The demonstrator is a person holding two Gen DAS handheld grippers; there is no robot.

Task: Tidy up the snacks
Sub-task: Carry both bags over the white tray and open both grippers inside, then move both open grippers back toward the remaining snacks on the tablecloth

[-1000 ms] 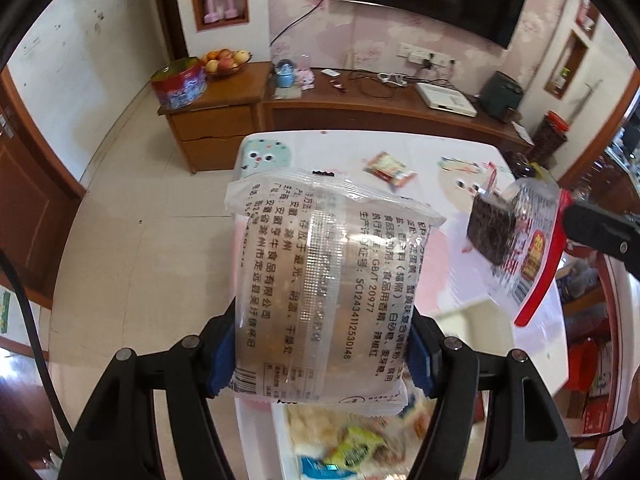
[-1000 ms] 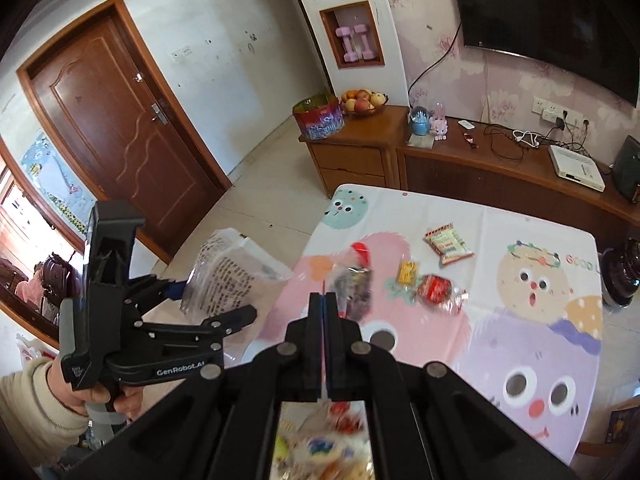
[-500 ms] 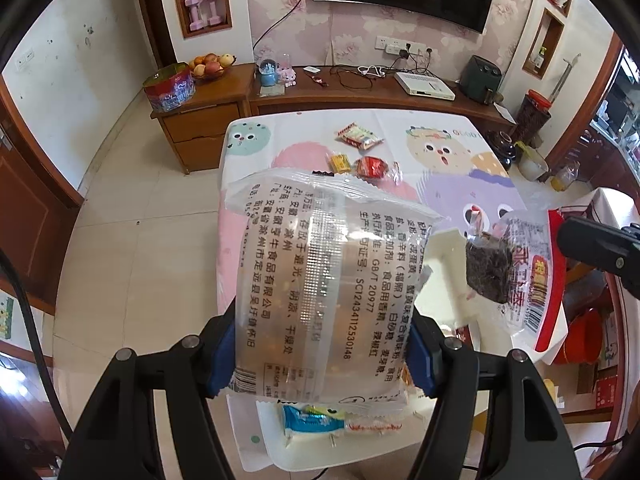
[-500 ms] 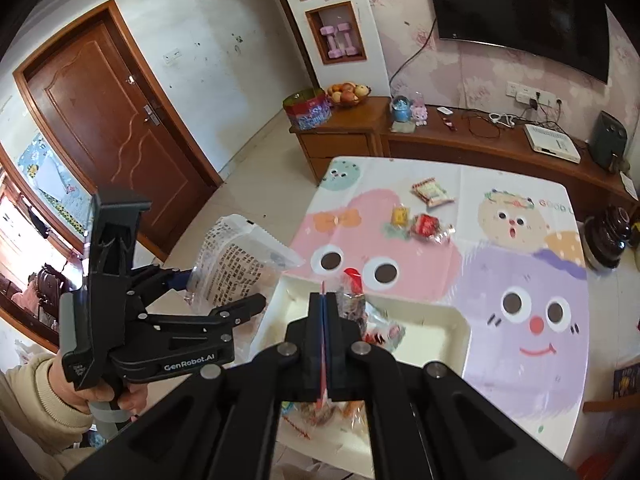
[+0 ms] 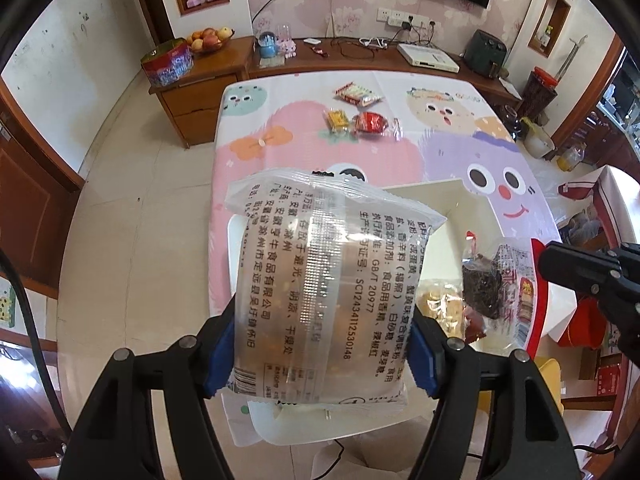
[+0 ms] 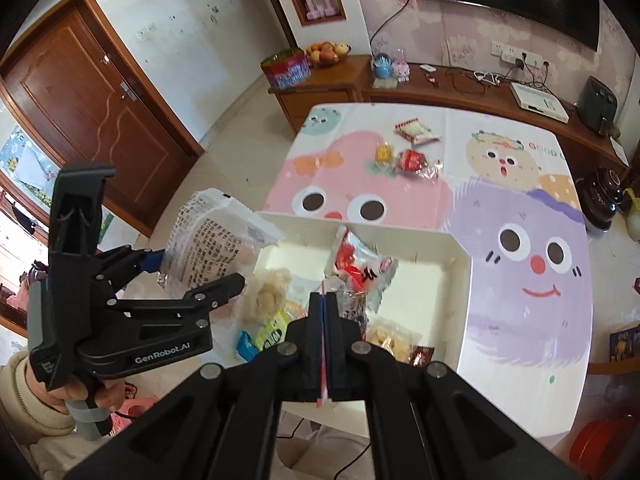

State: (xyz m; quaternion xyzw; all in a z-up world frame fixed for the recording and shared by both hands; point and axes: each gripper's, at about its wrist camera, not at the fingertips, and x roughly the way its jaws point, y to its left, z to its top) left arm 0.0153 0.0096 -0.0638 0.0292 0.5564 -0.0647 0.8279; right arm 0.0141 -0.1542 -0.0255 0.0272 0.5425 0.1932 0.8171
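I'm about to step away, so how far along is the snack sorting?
Partly done. Several snack packets already lie in the white tray. The left gripper holds a clear printed packet, the right gripper pinches a red-edged packet of dark snack, both over the tray. Three small packets remain on the cartoon tablecloth.

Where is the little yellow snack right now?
The yellow snack lies on the cartoon tablecloth toward the table's far end, just left of the red candy packet and in front of the striped packet, beyond the white tray.
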